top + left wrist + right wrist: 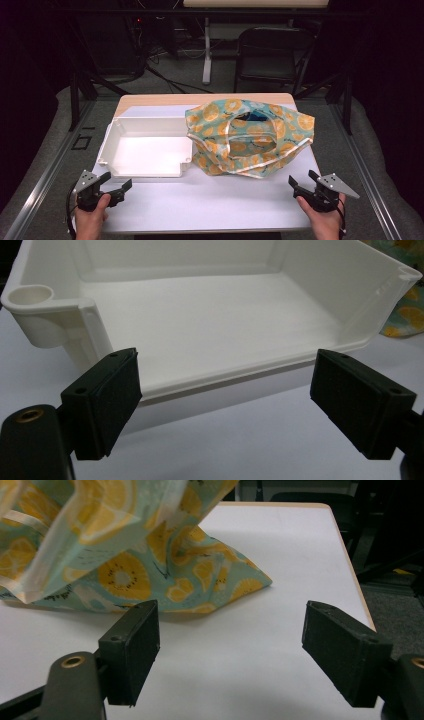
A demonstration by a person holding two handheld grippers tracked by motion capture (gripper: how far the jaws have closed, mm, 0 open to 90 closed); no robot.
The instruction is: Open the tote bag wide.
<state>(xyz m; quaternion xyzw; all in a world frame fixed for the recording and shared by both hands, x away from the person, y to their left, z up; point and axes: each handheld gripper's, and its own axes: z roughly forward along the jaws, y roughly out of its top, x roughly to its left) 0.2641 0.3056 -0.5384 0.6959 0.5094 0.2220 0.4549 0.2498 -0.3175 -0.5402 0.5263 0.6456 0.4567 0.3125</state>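
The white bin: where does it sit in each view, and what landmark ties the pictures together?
High view: white bin left of centre, beside the fruit-print bag.
Left gripper view: white bin just beyond the open jaws.
Right gripper view: not in it.
Shared landmark: the fruit-print bag.

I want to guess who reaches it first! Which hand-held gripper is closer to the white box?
Left. The left hand-held gripper sits just in front of the white box, jaws open toward its near wall. The right hand-held gripper is across the table, in front of the fruit-print bag.
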